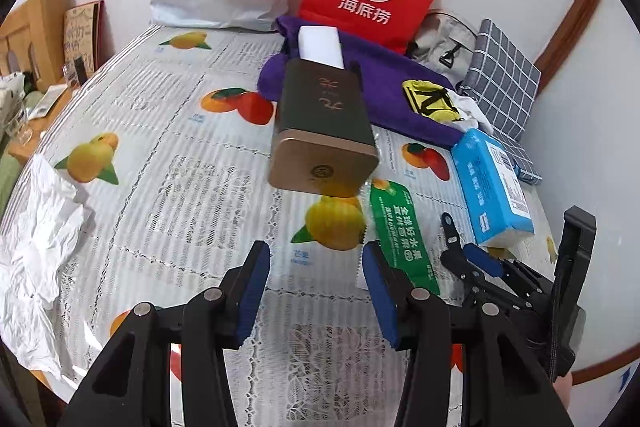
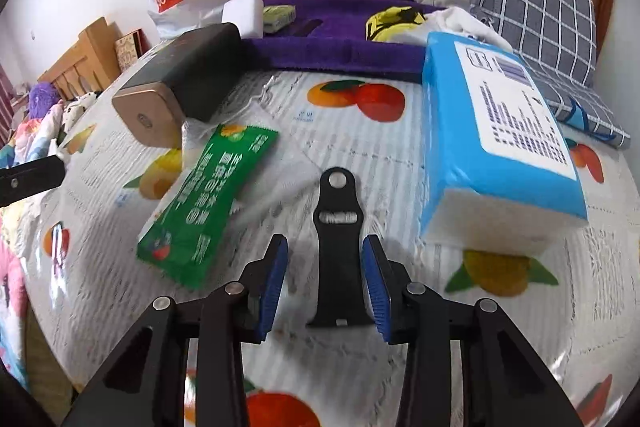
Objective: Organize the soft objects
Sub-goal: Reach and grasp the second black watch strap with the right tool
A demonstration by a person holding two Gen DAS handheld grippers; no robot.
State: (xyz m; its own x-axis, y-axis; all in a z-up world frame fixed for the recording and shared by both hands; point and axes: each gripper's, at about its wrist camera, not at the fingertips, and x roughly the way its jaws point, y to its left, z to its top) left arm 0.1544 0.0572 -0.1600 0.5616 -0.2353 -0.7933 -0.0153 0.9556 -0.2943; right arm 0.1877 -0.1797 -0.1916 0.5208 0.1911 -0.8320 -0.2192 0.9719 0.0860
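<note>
My left tongs [image 1: 316,291] and right tongs [image 2: 325,287] look the same: matte black angular linkage arms, round silver pivot pins at the joints, and ribbed blue rubber pads [image 2: 273,283] on the inner faces of the fingers. No visible cables.

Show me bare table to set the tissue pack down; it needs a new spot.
Free: the wide stretch between the crumpled paper and the dark tin. Crowded: the right side, around the green packet, tissue pack and purple cloth.
</note>
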